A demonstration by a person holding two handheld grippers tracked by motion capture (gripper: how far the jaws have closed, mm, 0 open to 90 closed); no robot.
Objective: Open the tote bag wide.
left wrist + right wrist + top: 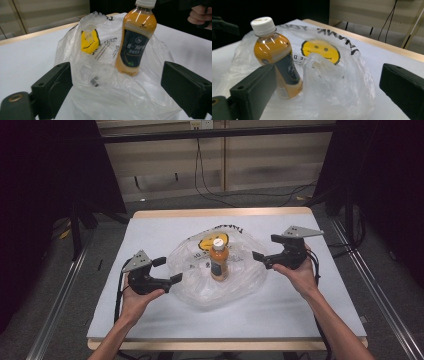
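A bottle (219, 260) of orange drink with a white cap and a dark label stands upright on a crumpled clear plastic bag (200, 292) printed with a yellow smiley face. The bag lies in the middle of the white table cover (300, 305). My left gripper (170, 270) sits at the bag's left edge, open, jaws apart on either side of loose plastic without pressing it. My right gripper (264, 247) is at the bag's right edge, also open. In the left gripper view the bottle (136, 40) rises behind the bag (120, 97). In the right gripper view the bottle (275, 55) stands left of the bag's handle (319, 62).
The table's wooden edge (220, 213) runs along the far side. Metal rails (60, 295) flank the table on both sides. Cables (210, 190) trail over the floor behind it. A hand (200, 13) holding the other gripper appears at the top right of the left gripper view.
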